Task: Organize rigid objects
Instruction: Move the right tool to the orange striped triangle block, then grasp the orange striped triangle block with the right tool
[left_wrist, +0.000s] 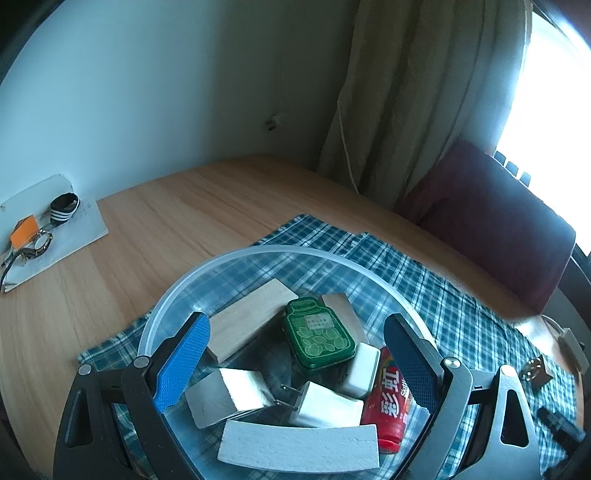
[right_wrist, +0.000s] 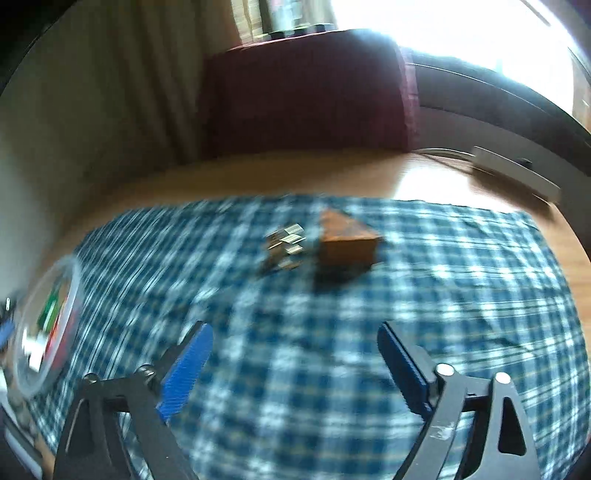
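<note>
My left gripper (left_wrist: 295, 332) hangs open just above a clear plastic bowl (left_wrist: 192, 280) on the checked cloth. In the bowl lie a green tin (left_wrist: 317, 332), a long wooden block (left_wrist: 247, 321), a second wooden block (left_wrist: 343, 314), a red tube (left_wrist: 388, 402), a white plug charger (left_wrist: 328, 406), a white cube (left_wrist: 360, 369), a metal block (left_wrist: 225, 397) and a white foam strip (left_wrist: 299, 445). My right gripper (right_wrist: 295, 339) is open over the cloth, with nothing between its fingers. Ahead of it sit a brown wooden wedge (right_wrist: 347, 240) and a small metal puzzle piece (right_wrist: 286, 243). That view is blurred.
The checked cloth (right_wrist: 443, 295) covers a wooden table (left_wrist: 166, 221). A white sheet (left_wrist: 74, 236) at the far left carries a watch and small items. A dark red chair (left_wrist: 491, 229) stands behind the table by a curtain. A white power strip (right_wrist: 517, 173) lies at the back right.
</note>
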